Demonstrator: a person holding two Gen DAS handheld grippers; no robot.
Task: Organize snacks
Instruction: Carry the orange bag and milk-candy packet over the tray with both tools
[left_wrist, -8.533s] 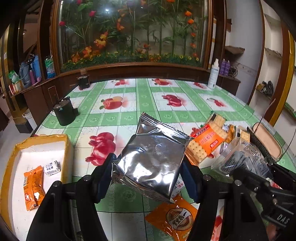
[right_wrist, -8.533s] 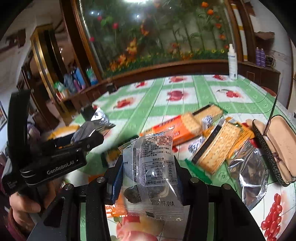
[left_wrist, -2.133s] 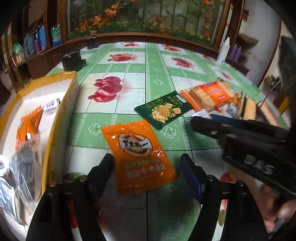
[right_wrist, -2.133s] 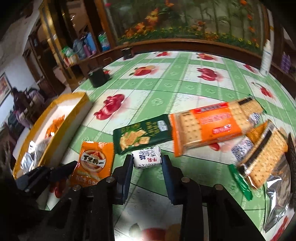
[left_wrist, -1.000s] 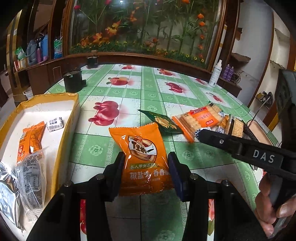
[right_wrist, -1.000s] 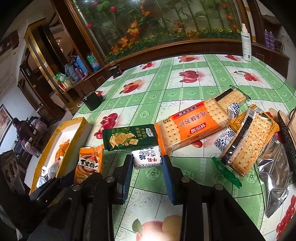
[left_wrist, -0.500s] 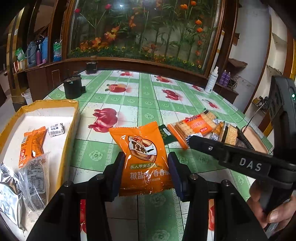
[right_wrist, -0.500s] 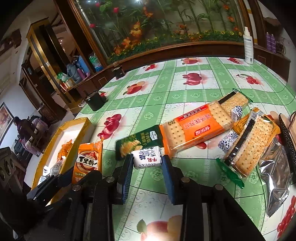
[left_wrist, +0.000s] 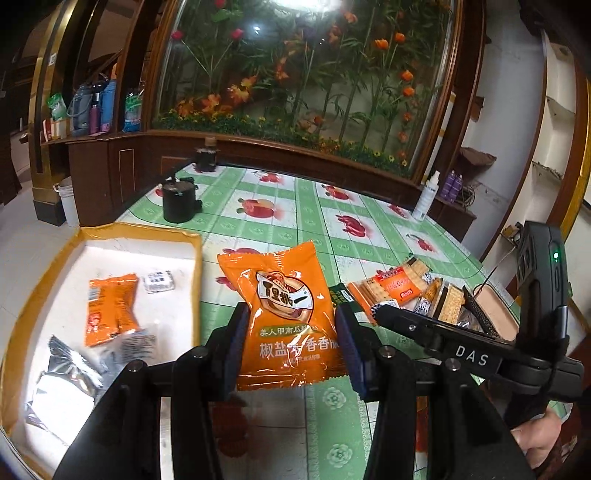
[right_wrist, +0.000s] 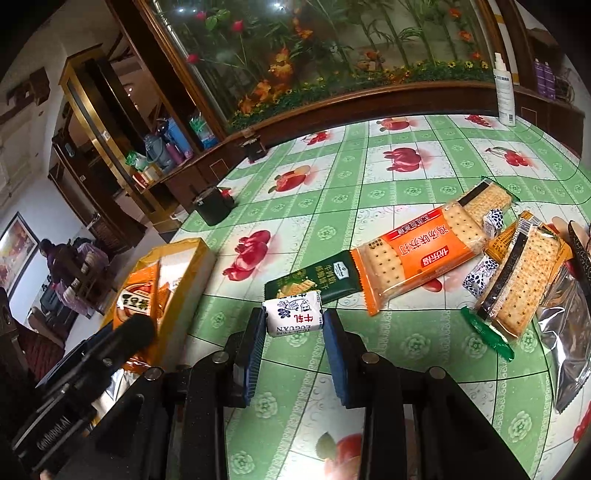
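Observation:
My left gripper (left_wrist: 291, 328) is shut on an orange snack pouch (left_wrist: 284, 314) and holds it up above the table, just right of the yellow-rimmed tray (left_wrist: 197, 266). The tray holds an orange packet (left_wrist: 110, 308), a small white candy (left_wrist: 159, 281) and silver and clear packets (left_wrist: 66, 373). My right gripper (right_wrist: 293, 325) is shut on a small white-and-blue candy (right_wrist: 293, 318), lifted above the table. On the table lie a dark green cracker pack (right_wrist: 325, 280), a long orange cracker pack (right_wrist: 421, 258) and more cracker packs (right_wrist: 517, 280).
A black canister (left_wrist: 179, 203) stands at the far left of the green fruit-patterned table (right_wrist: 369, 173). A white spray bottle (right_wrist: 504, 88) stands at the far edge. A silver bag (right_wrist: 565, 332) and an open glasses case (left_wrist: 495, 314) lie at the right.
Both grippers have lifted higher with their snacks. The left one has carried the orange pouch up and a little toward the tray; the right gripper holds the candy steady.

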